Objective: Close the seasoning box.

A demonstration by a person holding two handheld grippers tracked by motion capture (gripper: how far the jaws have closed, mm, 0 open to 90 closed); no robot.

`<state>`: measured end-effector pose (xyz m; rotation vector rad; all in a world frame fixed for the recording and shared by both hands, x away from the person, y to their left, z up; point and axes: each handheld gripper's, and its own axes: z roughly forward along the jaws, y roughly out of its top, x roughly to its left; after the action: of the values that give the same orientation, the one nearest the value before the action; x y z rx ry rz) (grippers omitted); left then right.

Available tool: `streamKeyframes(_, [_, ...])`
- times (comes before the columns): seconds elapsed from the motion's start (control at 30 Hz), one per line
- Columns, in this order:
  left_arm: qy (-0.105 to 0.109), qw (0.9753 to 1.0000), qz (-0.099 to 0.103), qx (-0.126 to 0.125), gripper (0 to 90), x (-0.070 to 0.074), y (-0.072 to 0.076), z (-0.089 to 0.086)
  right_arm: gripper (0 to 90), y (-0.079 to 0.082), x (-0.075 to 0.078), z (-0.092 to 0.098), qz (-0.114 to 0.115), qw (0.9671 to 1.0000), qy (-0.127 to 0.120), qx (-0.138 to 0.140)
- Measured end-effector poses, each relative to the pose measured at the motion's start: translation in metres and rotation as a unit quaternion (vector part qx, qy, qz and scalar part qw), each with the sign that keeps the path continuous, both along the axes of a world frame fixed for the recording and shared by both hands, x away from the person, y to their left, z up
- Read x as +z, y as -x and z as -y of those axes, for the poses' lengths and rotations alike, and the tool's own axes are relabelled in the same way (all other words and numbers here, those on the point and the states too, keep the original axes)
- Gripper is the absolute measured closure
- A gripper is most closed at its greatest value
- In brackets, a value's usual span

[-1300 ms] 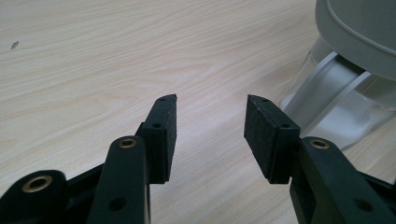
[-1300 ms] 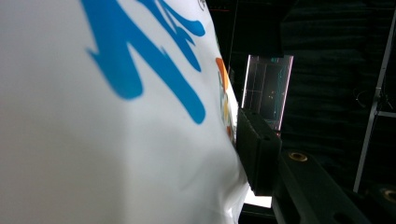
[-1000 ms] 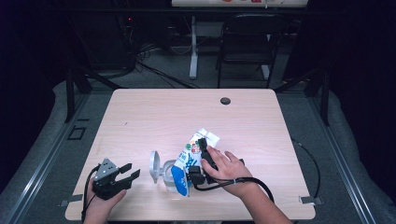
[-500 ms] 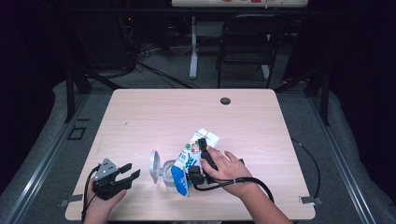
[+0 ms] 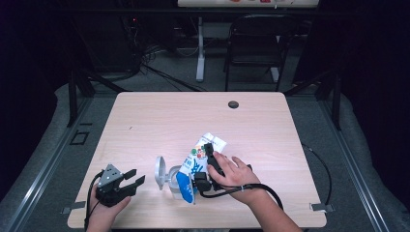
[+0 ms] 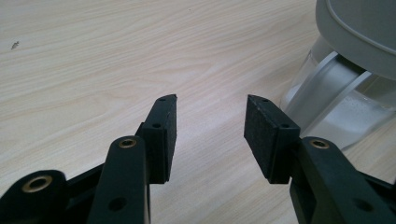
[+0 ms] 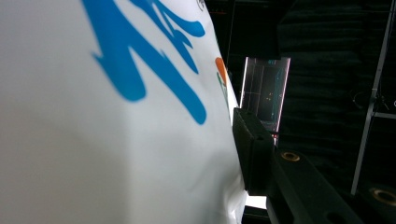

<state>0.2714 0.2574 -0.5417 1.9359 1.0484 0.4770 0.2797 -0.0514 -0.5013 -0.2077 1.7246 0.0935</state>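
Note:
A white bag with blue and orange print (image 5: 192, 166) is tilted over a clear container (image 5: 170, 184) near the table's front edge. The container's grey lid (image 5: 160, 170) stands open on its left side. My right gripper (image 5: 203, 165) is shut on the bag, a hand wrapped around it. In the right gripper view the bag (image 7: 116, 116) covers the left and middle, with one black finger (image 7: 252, 149) pressed against its side; the other finger is hidden. My left gripper (image 5: 135, 177) rests open at the front left, nothing between its pads (image 6: 164, 130). The container (image 6: 334, 109) and lid (image 6: 359, 32) lie to its right.
The wooden table (image 5: 159, 121) has a round cable hole (image 5: 233, 104) at its back. A black cable (image 5: 324, 169) trails off the right side. A chair (image 5: 254, 43) and desk legs stand on the floor behind.

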Motion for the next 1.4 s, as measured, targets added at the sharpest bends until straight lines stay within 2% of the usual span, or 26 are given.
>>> streamKeyframes(0.93, [0.001,1.0000,0.001,0.000,54.6,0.0003,0.0001,0.0001,74.2,0.0000,-0.0005,-0.0014,0.007,0.9999,0.008,0.006])
streamKeyframes(0.97, [0.000,1.0000,0.001,0.000,54.6,0.0004,0.0001,0.0000,74.2,0.0007,0.0003,-0.0018,0.009,0.9998,0.015,0.003])
streamKeyframes(1.3, [0.001,1.0000,0.000,0.000,54.6,0.0002,0.0001,0.0001,74.4,0.0017,0.0012,-0.0020,0.012,0.9997,0.022,0.000])
streamKeyframes(1.4, [0.001,1.0000,0.000,0.000,54.6,0.0002,0.0001,0.0001,74.5,0.0009,-0.0001,-0.0017,0.009,0.9998,0.016,0.007])
